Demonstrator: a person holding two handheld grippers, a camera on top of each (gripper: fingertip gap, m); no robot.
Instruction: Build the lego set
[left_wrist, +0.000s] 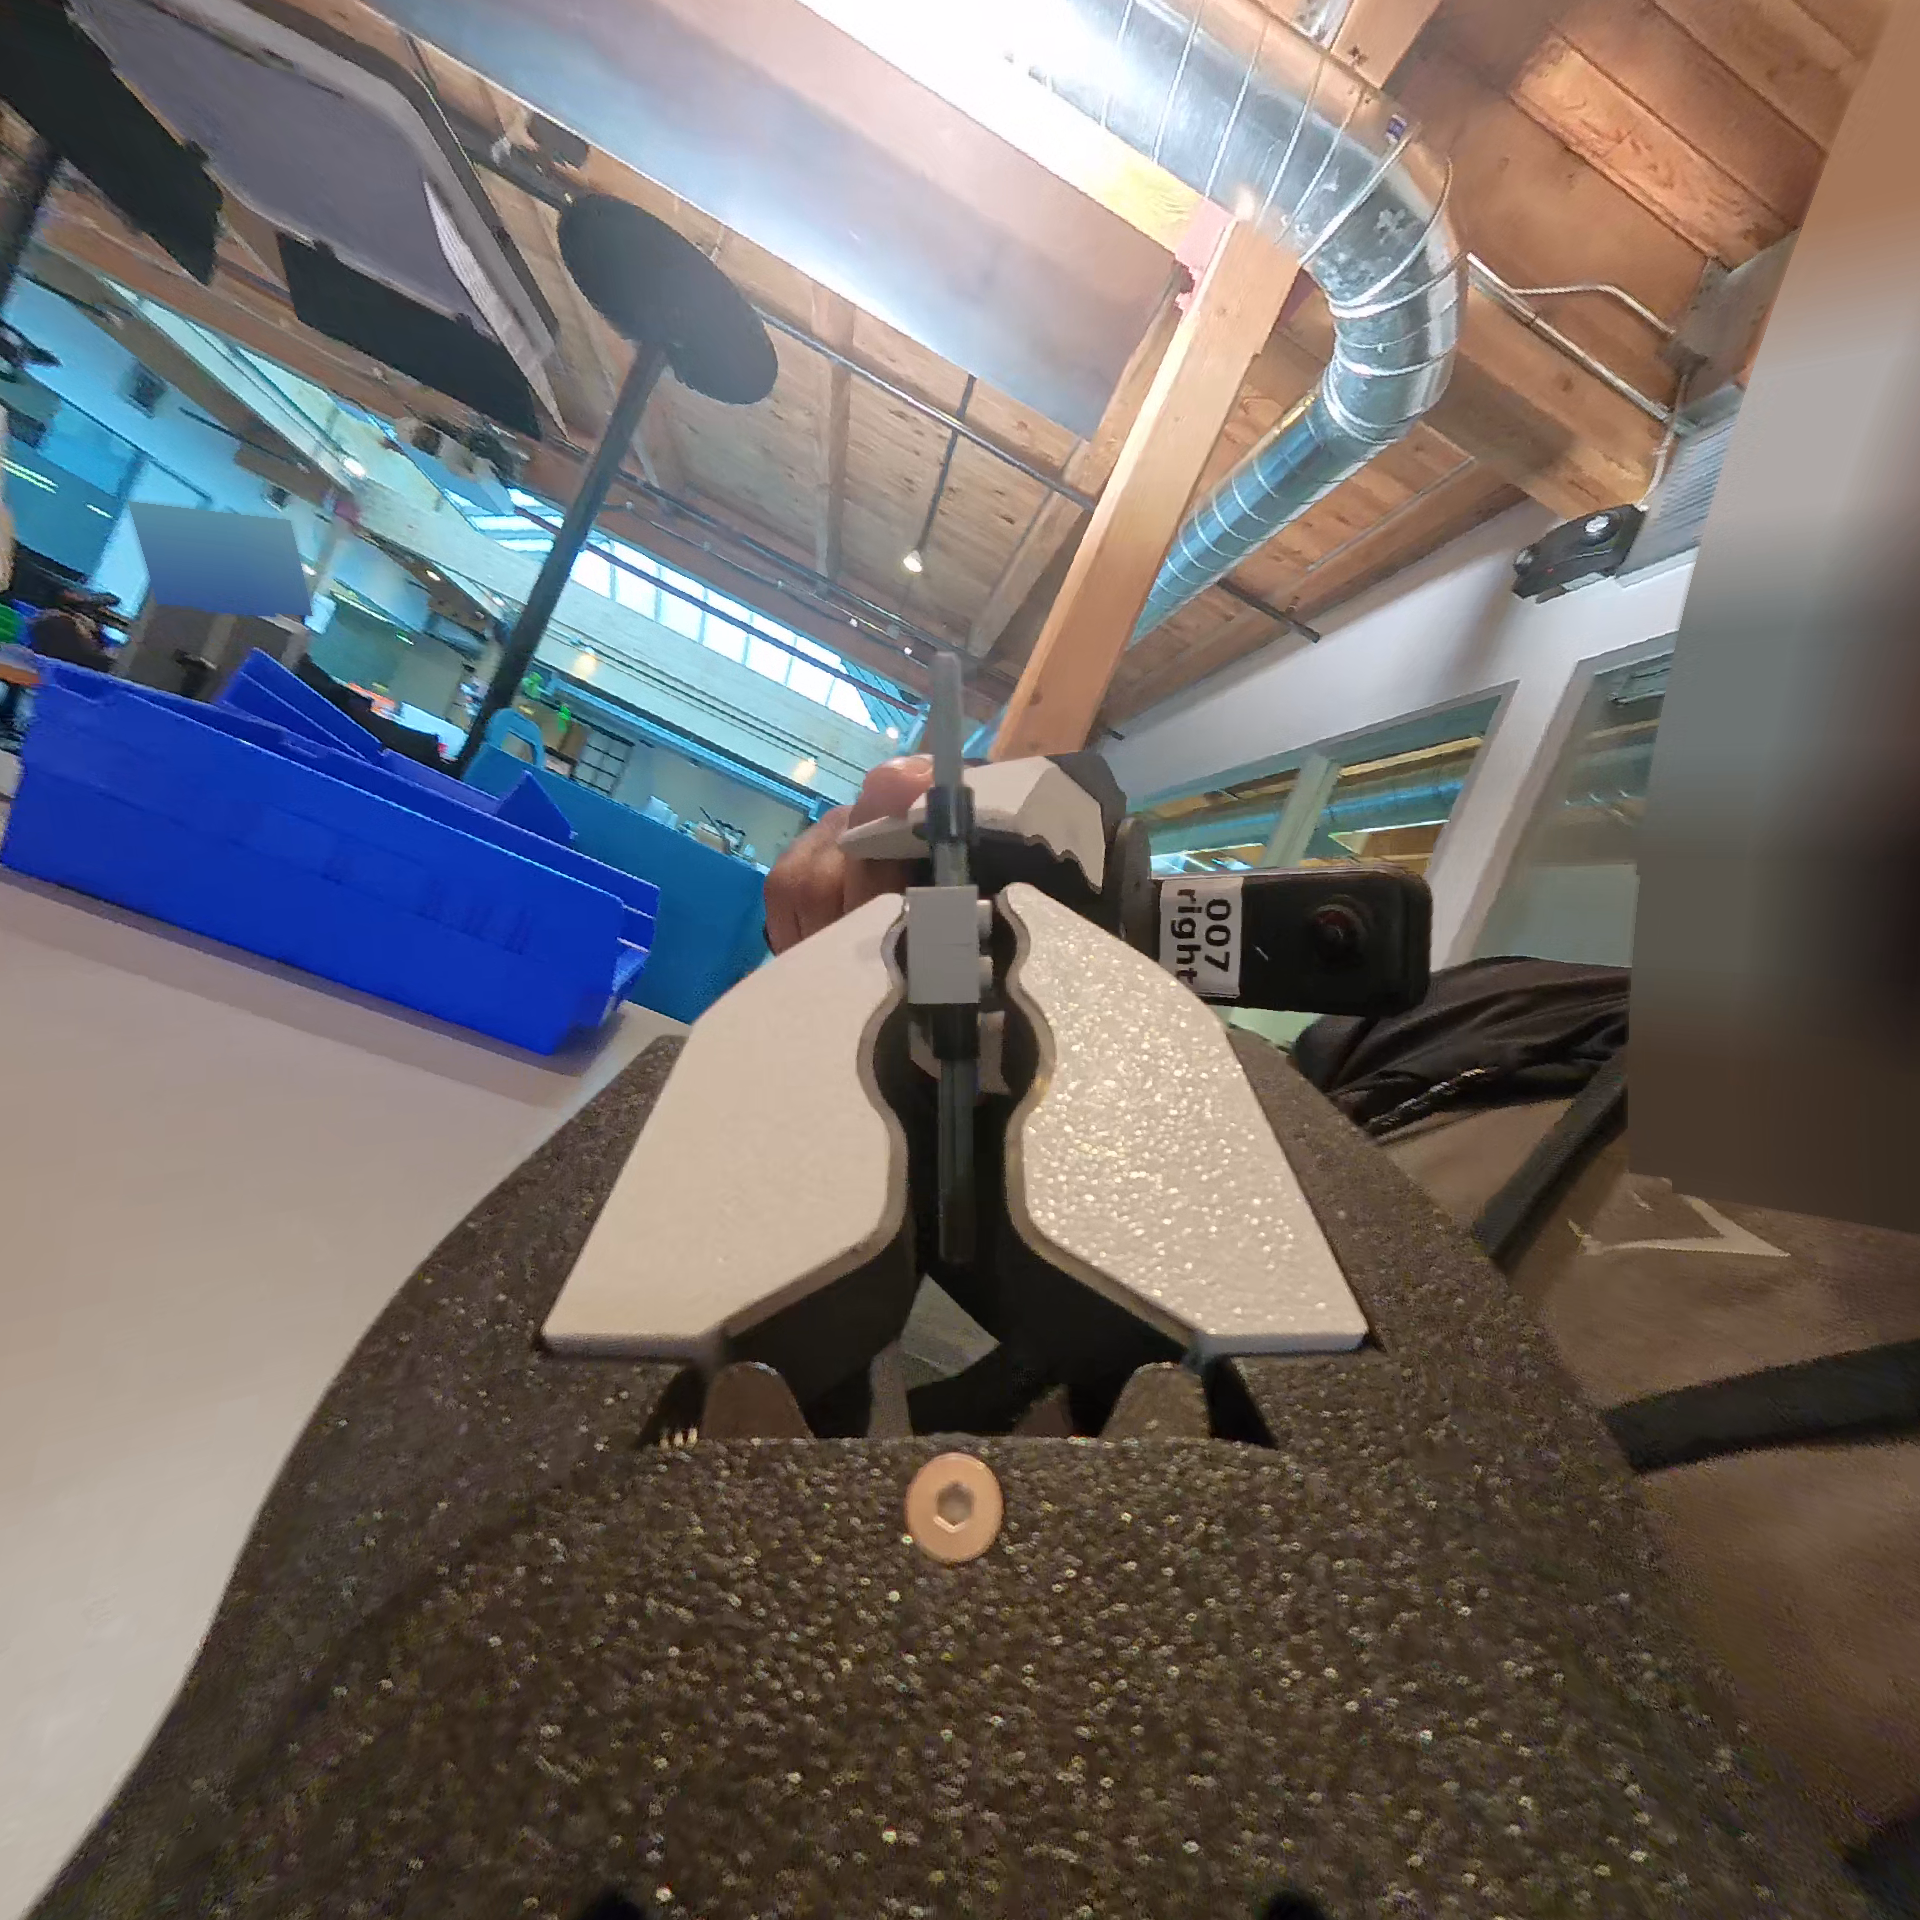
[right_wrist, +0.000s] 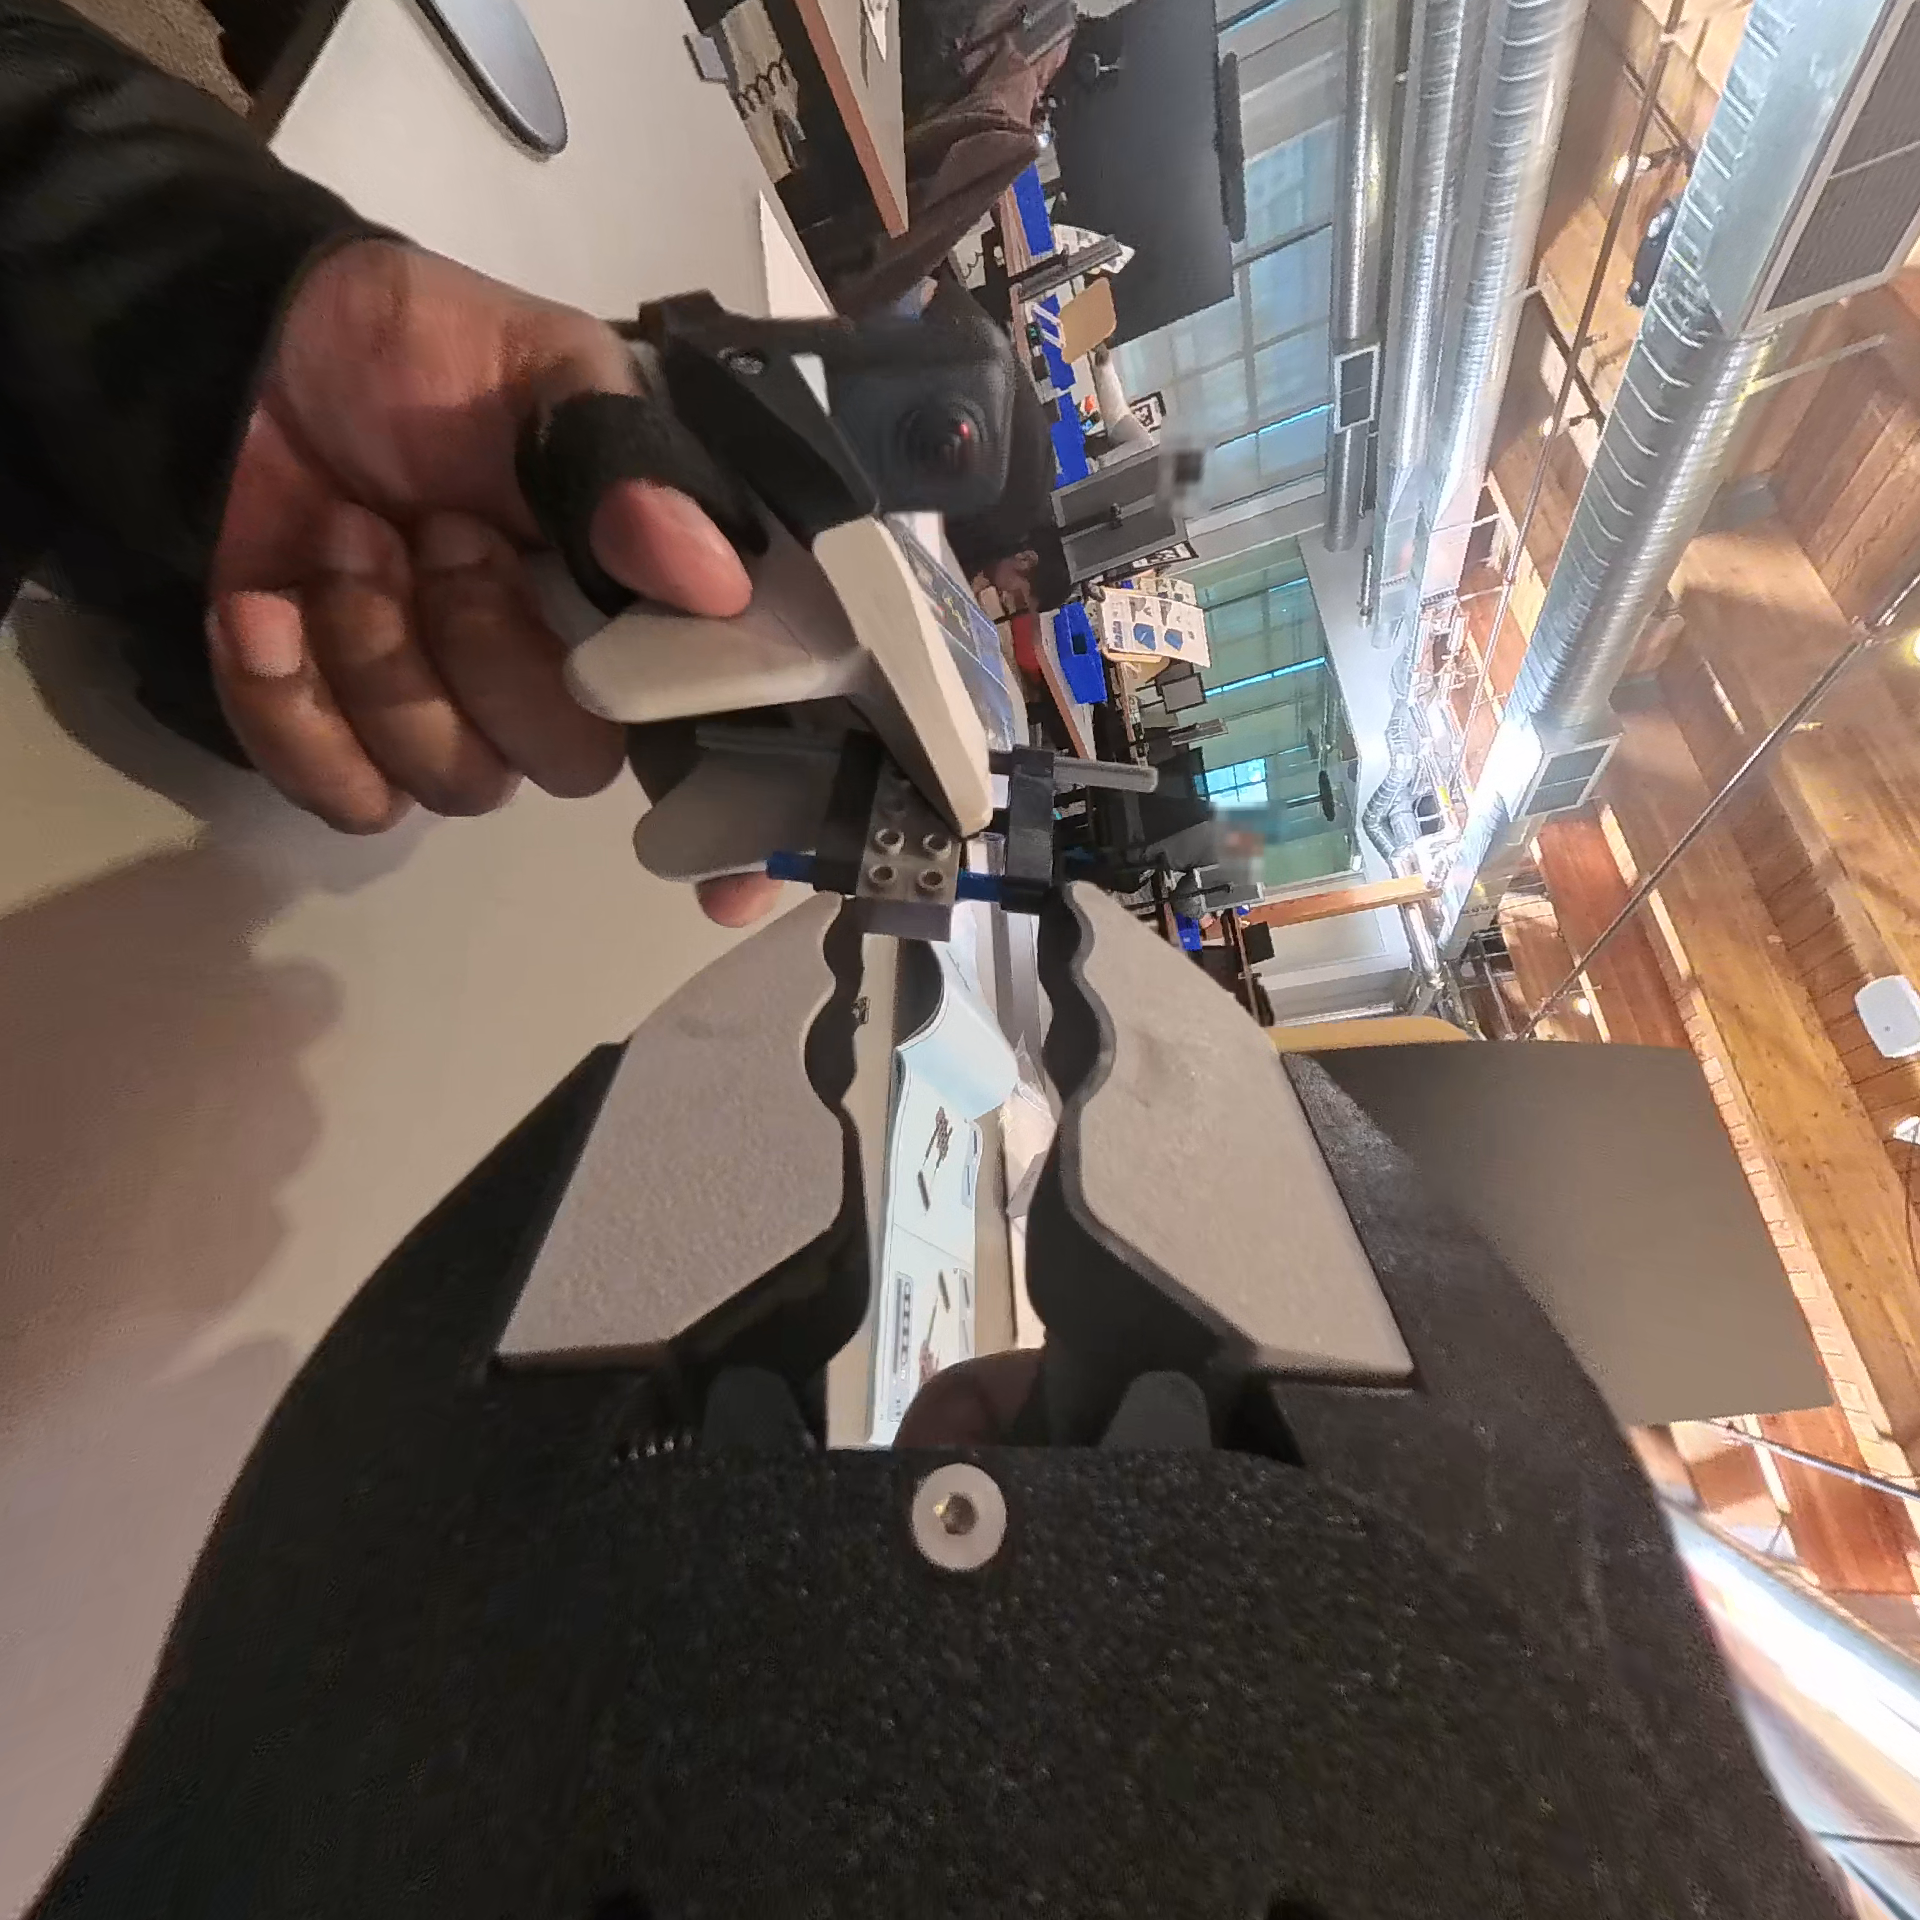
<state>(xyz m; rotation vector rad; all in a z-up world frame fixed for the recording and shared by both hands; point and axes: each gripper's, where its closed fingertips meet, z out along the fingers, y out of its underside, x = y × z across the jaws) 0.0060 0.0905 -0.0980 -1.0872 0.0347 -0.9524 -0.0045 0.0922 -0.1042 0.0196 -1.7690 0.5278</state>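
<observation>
1. Left wrist view: the left gripper (left_wrist: 951, 925) is nearly closed, its pads pressing a small grey build (left_wrist: 940, 951) held above the counter (left_wrist: 208, 1143).
2. A grey axle (left_wrist: 948, 707) sticks up from the build through a black connector (left_wrist: 951, 810).
3. The right gripper (right_wrist: 951, 909) is at a narrow gap. One fingertip meets the build's grey base and the other meets the connector.
4. A blue axle (right_wrist: 977, 885) runs through the studded brick.
5. A booklet (right_wrist: 935, 1143) lies on the counter below.
6. Blue bins (left_wrist: 260, 831) stand farther off, under a metal duct (left_wrist: 1351, 364).
</observation>
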